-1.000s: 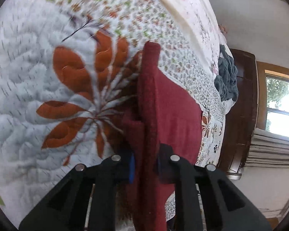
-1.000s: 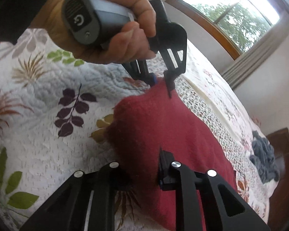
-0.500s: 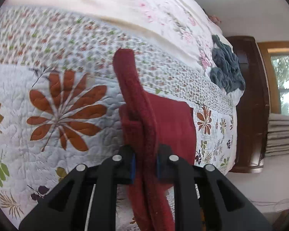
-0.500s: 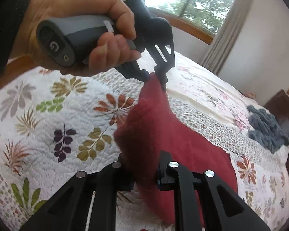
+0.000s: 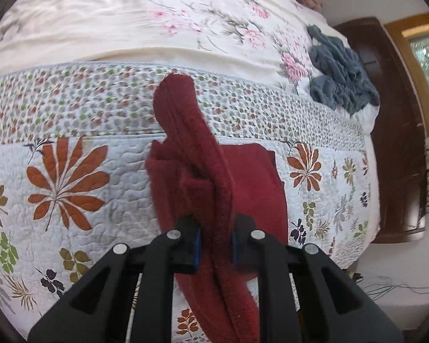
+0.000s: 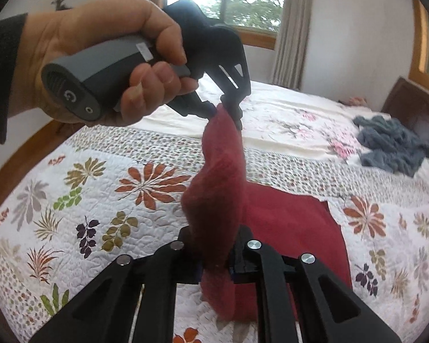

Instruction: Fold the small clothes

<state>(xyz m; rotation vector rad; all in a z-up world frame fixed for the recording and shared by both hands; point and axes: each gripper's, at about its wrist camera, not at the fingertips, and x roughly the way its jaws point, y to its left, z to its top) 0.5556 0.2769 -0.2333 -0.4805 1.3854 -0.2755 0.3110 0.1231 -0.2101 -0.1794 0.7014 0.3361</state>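
Both sets of jaws are clamped on the red cloth [image 6: 214, 208]: the left gripper [image 6: 224, 114] pinches its upper edge, the right gripper [image 6: 214, 260] its lower fold. The lifted edge stretches between them, while the rest lies on the floral quilt [image 6: 105, 200]. A grey-blue garment [image 6: 391, 145] sits well apart near the headboard [image 5: 397, 131].
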